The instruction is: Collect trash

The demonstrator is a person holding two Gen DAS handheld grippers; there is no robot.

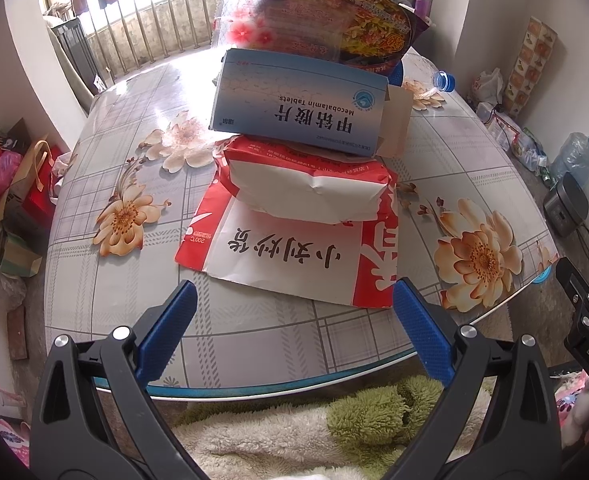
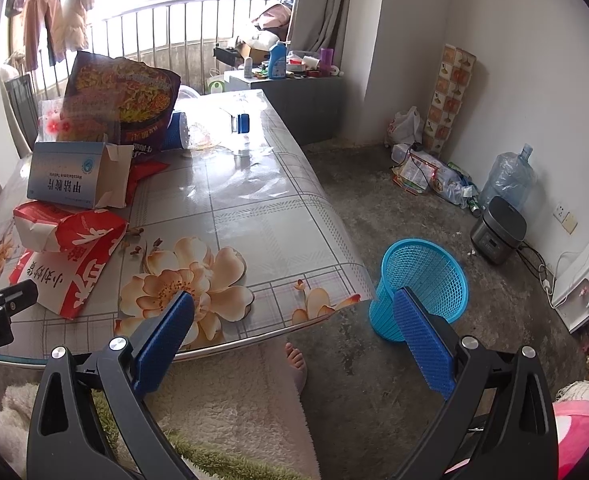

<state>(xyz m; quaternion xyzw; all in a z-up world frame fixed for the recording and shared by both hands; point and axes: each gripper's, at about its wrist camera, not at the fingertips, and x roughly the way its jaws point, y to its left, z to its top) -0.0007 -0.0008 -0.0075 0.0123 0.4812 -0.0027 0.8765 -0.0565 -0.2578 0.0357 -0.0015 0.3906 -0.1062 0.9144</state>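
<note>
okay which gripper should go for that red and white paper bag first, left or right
Probably left. The left gripper is open and faces the red and white paper bag just ahead. The right gripper is open over the table's corner, nearer the blue basket.

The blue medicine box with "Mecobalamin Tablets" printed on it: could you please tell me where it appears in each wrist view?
Left wrist: blue medicine box upper centre, resting on the red-and-white paper bag.
Right wrist: the box at left, open flap facing right, on the same bag.
Shared landmark: the noodle packet just behind it.
</note>
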